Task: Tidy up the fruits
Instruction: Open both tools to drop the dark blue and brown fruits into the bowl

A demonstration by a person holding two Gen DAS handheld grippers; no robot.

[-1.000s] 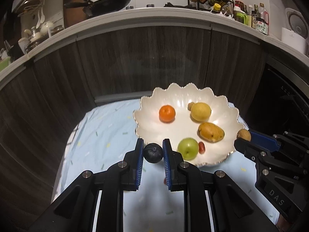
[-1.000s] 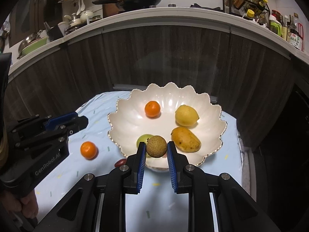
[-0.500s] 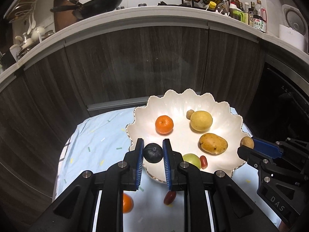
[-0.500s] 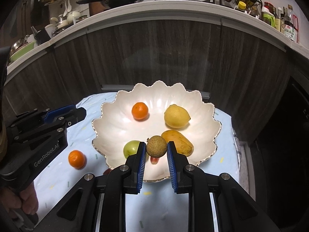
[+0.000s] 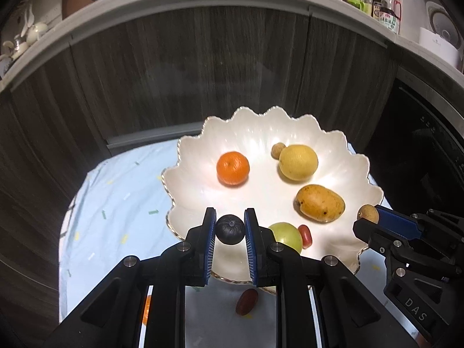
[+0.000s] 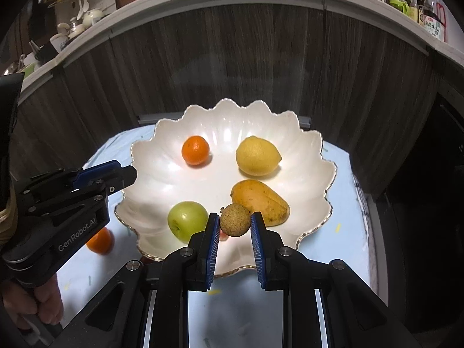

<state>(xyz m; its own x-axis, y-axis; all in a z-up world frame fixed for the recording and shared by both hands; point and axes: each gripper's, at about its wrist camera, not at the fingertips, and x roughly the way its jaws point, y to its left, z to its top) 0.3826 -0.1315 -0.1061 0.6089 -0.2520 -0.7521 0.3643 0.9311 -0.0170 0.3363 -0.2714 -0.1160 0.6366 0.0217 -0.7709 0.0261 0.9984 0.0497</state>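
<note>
A white scalloped bowl (image 5: 261, 133) (image 6: 162, 179) on a light blue cloth holds an orange (image 5: 233, 168), a lemon (image 5: 298, 162), a mango (image 5: 319, 203), a green apple (image 5: 285, 233), a red date (image 5: 305, 232) and a small brown fruit (image 5: 277, 150). My left gripper (image 5: 230, 229) is shut on a dark round fruit (image 5: 230, 229) over the bowl's near left rim. My right gripper (image 6: 234, 224) is shut on a rough brown round fruit (image 6: 235, 219) over the bowl's near side. A second orange (image 6: 100, 241) and a dark red date (image 5: 246, 301) lie on the cloth.
The blue cloth (image 5: 116, 203) covers a small round table. Dark wood cabinet fronts (image 5: 203, 72) curve close behind it under a counter with a pan, bottles and a rice cooker. A dark appliance front (image 5: 429, 145) stands to the right.
Both grippers have moved forward and over the bowl with their fruits held. The orange and date on the cloth now lie behind the left gripper's fingers.
</note>
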